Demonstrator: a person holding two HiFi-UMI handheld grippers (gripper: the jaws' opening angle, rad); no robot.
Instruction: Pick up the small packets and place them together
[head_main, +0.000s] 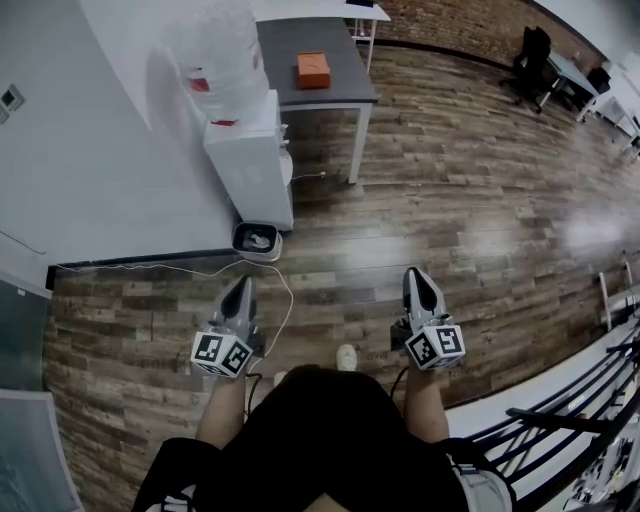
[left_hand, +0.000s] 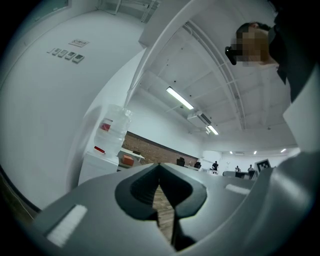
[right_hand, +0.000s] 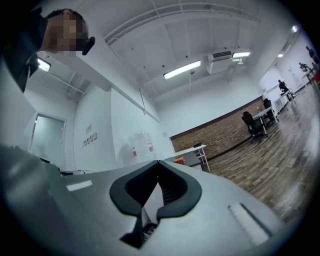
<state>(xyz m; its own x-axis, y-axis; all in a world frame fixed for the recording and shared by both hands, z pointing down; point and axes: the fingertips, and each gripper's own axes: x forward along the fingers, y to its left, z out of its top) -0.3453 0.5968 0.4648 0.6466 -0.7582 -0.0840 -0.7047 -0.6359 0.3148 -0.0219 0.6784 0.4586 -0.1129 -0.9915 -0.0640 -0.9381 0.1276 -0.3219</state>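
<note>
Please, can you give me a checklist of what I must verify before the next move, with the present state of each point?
1. The left claw is empty: ok, it is shut on nothing.
2. The right claw is empty: ok, it is shut on nothing.
3. Both are open for a pick: not ok, both are shut.
4. Sight of the packets: cannot tell. I see only an orange box on the table.
5. The table is within reach: not ok, it stands well ahead across the floor.
6. The way is free: not ok, a white cable lies on the floor just ahead.
</note>
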